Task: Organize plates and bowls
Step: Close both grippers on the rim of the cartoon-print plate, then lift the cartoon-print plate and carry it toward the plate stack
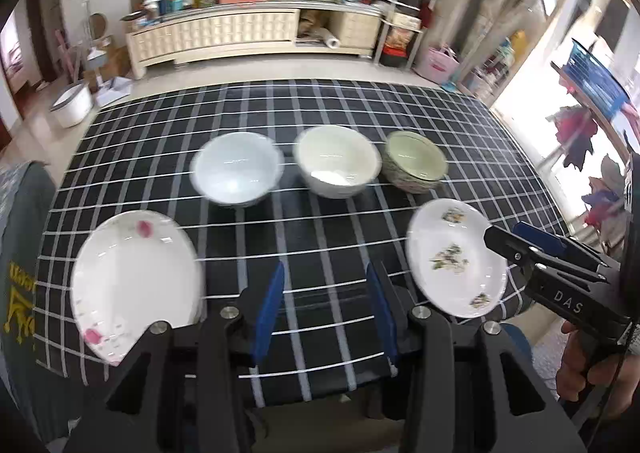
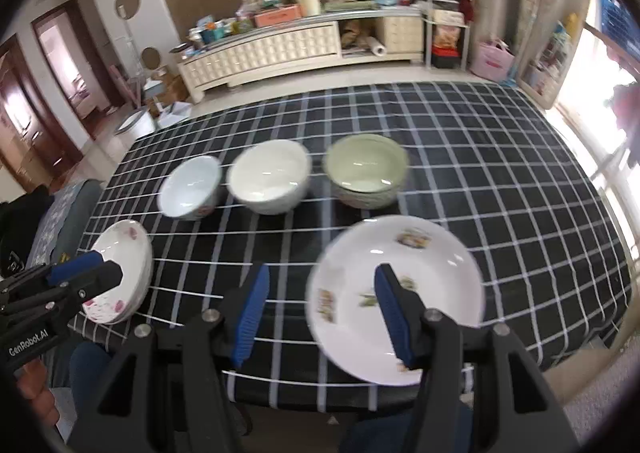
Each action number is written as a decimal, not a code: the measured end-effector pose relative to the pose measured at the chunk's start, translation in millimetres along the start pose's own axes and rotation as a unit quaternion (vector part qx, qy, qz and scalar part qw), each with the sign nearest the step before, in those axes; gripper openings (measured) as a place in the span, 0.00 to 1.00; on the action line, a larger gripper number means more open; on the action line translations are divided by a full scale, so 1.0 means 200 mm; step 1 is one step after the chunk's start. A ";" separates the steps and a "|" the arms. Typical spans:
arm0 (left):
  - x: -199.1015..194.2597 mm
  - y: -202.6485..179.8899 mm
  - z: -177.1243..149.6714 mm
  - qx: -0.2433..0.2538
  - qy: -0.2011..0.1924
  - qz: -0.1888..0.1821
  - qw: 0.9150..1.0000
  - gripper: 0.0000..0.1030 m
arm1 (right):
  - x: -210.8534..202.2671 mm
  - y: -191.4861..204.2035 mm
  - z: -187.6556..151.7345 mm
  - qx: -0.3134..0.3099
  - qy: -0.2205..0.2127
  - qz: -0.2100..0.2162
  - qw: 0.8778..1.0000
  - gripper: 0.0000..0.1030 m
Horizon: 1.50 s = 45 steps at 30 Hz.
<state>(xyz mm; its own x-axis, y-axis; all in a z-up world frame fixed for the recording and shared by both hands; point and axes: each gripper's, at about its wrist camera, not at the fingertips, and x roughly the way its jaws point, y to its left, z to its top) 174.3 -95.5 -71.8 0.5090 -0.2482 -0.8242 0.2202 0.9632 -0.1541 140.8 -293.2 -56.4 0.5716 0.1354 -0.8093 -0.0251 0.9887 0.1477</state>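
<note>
Three bowls stand in a row on the checked cloth: a pale blue-white bowl point(image 1: 238, 169) point(image 2: 190, 193), a cream bowl point(image 1: 336, 161) point(image 2: 270, 177) and a green bowl point(image 1: 416, 161) point(image 2: 366, 173). Nearer the front lie a white plate with pink flowers point(image 1: 136, 281) point(image 2: 120, 273) at the left and a white plate with green-yellow flowers point(image 1: 456, 257) point(image 2: 396, 285) at the right. My left gripper point(image 1: 326, 313) point(image 2: 96, 273) is open over bare cloth between the plates, nothing in it. My right gripper point(image 2: 324, 313) point(image 1: 516, 239) is open and hovers above the right plate's left part.
The table with the black-and-white checked cloth point(image 1: 320, 109) ends close in front of both grippers. A person's hand point(image 1: 576, 357) holds the right gripper's handle. A cluttered low cabinet point(image 1: 224, 33) and a shelf rack point(image 1: 404, 13) stand beyond the far edge.
</note>
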 end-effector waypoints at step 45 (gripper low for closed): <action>0.97 -0.49 -0.04 0.051 0.158 -0.048 0.985 0.16 | 0.46 -0.67 -0.17 0.063 0.091 -0.016 0.994 0.24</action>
<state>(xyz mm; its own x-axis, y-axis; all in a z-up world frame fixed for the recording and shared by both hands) 244.5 -237.7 -220.1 0.2016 -0.2780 -0.9392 0.3455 0.9174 -0.1974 169.0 -412.0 -169.6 0.4124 0.1238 -0.9025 0.1002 0.9785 0.1800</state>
